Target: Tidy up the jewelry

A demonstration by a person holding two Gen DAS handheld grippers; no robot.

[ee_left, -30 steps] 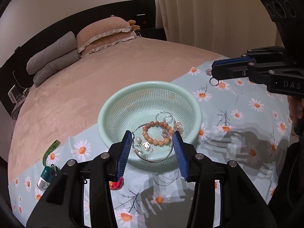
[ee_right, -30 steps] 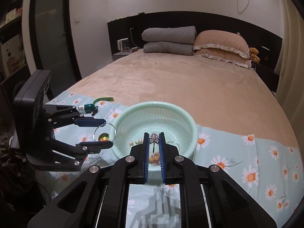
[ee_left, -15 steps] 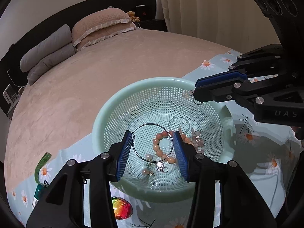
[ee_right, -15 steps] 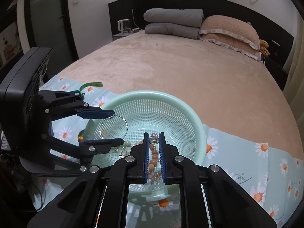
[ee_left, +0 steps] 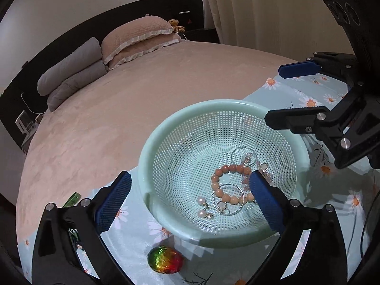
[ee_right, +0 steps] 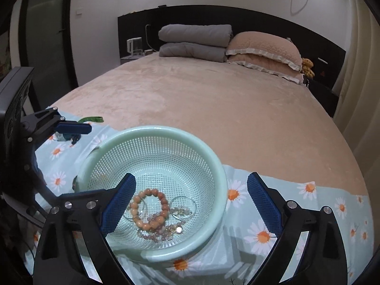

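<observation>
A mint green mesh basket (ee_left: 190,109) (ee_right: 152,129) sits on a daisy-print cloth on the bed. Inside it lie a peach bead bracelet (ee_left: 218,173) (ee_right: 152,192), a large silver hoop (ee_left: 228,199), a smaller hoop (ee_left: 244,155), two pearl earrings (ee_left: 201,200) and a pale pink bead chain (ee_right: 163,231). My left gripper (ee_left: 188,185) (ee_right: 83,161) hangs over the basket's near-left rim. Its jaws are opening wide, with nothing pressed between the pads. My right gripper (ee_right: 192,187) (ee_left: 282,95) hovers over the opposite side, its jaws also opening and holding nothing.
A shiny red-green foil egg (ee_left: 165,258) lies on the floral cloth (ee_right: 296,201) just in front of the basket. A green ribbon (ee_right: 91,119) and a small teal item (ee_right: 63,137) lie to the left. Beyond stretch the beige blanket and stacked pillows (ee_right: 261,45).
Both grippers moved in over the basket and their jaws spread apart. The large hoop left the left jaws and the small charm left the right jaws; both now lie in the basket.
</observation>
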